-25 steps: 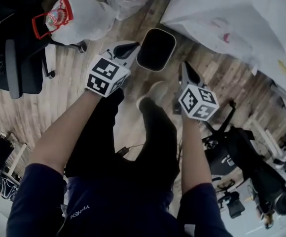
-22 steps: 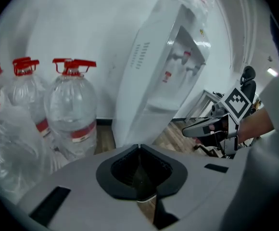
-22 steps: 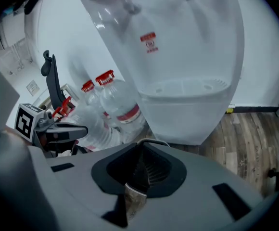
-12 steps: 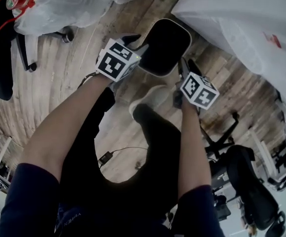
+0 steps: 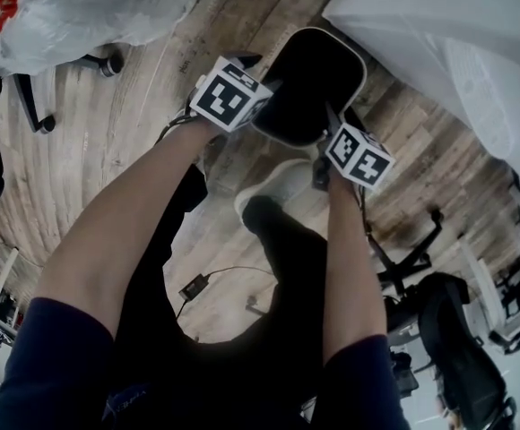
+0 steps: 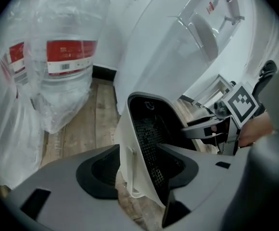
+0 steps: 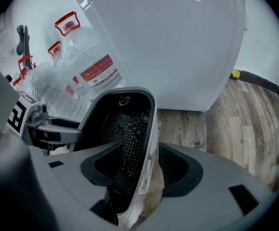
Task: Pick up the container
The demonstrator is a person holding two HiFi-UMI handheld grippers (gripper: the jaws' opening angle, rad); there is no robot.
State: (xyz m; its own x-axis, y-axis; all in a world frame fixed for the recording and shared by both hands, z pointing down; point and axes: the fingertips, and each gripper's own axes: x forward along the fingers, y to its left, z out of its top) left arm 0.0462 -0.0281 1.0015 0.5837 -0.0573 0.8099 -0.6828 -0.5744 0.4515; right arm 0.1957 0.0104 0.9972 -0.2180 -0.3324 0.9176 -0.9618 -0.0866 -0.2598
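Left gripper point(image 6: 135, 170): jaws pinched on the container point(image 6: 146, 129) wall — one jaw inside, one outside.
Right gripper point(image 7: 138, 172): same clamp, opposite wall.
Lift: likely best raised together, level — uneven pull could twist the rim.

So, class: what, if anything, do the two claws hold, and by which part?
Both hold the container: the left claw grips one side wall at the rim, the right claw the opposite wall.

White container point(image 6: 146, 143) with black mesh lining, clear bottles point(image 6: 65, 57) with red labels, brown plank floor point(image 6: 98, 114).
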